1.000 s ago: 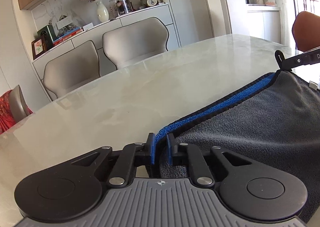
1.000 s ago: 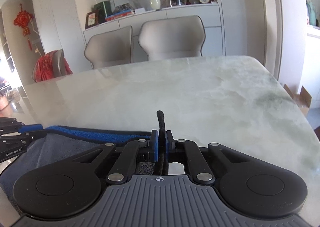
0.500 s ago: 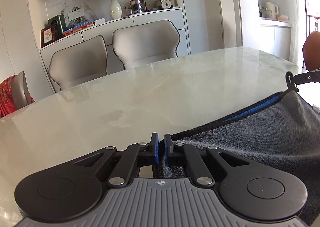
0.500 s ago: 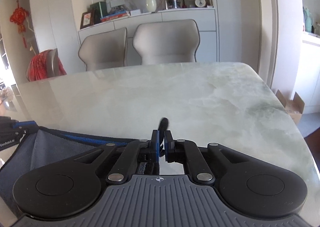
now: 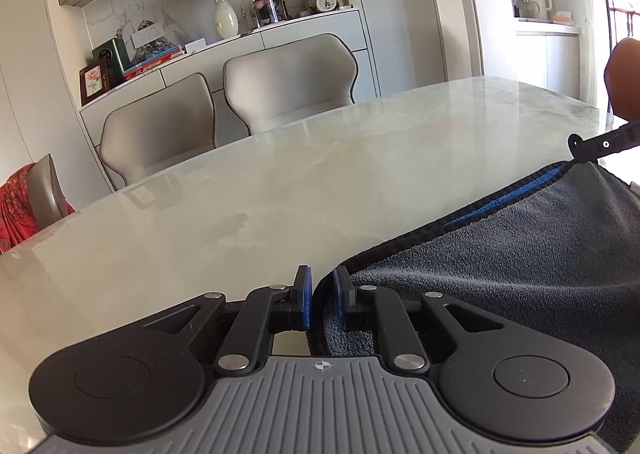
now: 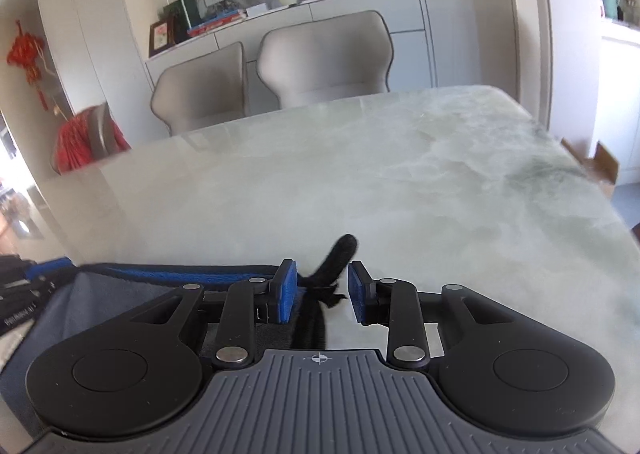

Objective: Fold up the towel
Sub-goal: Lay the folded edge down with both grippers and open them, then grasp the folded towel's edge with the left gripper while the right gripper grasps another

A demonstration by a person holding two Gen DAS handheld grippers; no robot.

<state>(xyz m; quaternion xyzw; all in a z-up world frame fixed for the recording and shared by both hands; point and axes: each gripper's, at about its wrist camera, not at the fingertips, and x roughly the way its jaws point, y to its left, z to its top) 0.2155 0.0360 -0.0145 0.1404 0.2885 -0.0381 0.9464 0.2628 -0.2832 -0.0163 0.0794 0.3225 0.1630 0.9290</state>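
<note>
A dark grey towel [image 5: 520,262] with a blue underside and black hem lies folded on the marble table [image 5: 320,182]. My left gripper [image 5: 320,296] is open, its blue pads parted around the towel's near left corner. My right gripper [image 6: 322,290] is open too, with the towel's black hanging loop [image 6: 340,254] loose between its pads. The towel's blue edge [image 6: 180,274] runs left from it in the right wrist view. The right gripper's fingertip [image 5: 596,144] shows at the towel's far corner in the left wrist view.
Two beige chairs [image 5: 224,110] stand at the table's far side before a white sideboard [image 5: 256,42] with a vase and clock. A chair with red cloth [image 6: 88,138] is at the left. A cardboard box [image 6: 600,166] sits on the floor beyond the table's right edge.
Both grippers have opened and let go of the towel corners. The upper layer has settled on the lower one, so less blue shows.
</note>
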